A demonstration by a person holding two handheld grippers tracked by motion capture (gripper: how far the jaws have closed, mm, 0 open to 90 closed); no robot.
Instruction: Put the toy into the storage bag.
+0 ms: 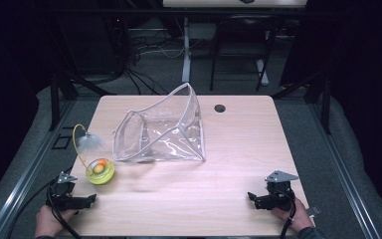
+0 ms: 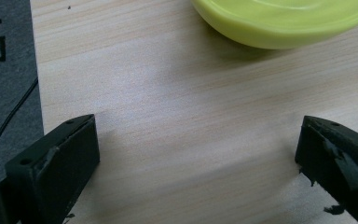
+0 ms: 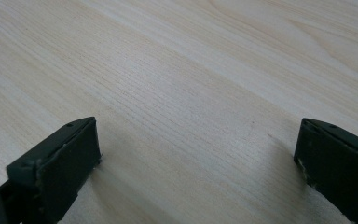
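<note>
- Since both my grippers sit at the near edge with jaws wide and nothing between them, I'd say the step is the first reach: left gripper (image 1: 87, 200) goes for the yellow toy (image 1: 100, 171) just ahead of it.
- I'd come in low and grab the dish rim, not the springy wire with the feather (image 1: 88, 142).
- Right gripper (image 1: 256, 198) can steady the clear bag (image 1: 161, 130) mid-table (image 1: 238, 149), mouth open toward the toy.
- Count: one toy, one feather, one bag, two grippers.
</note>
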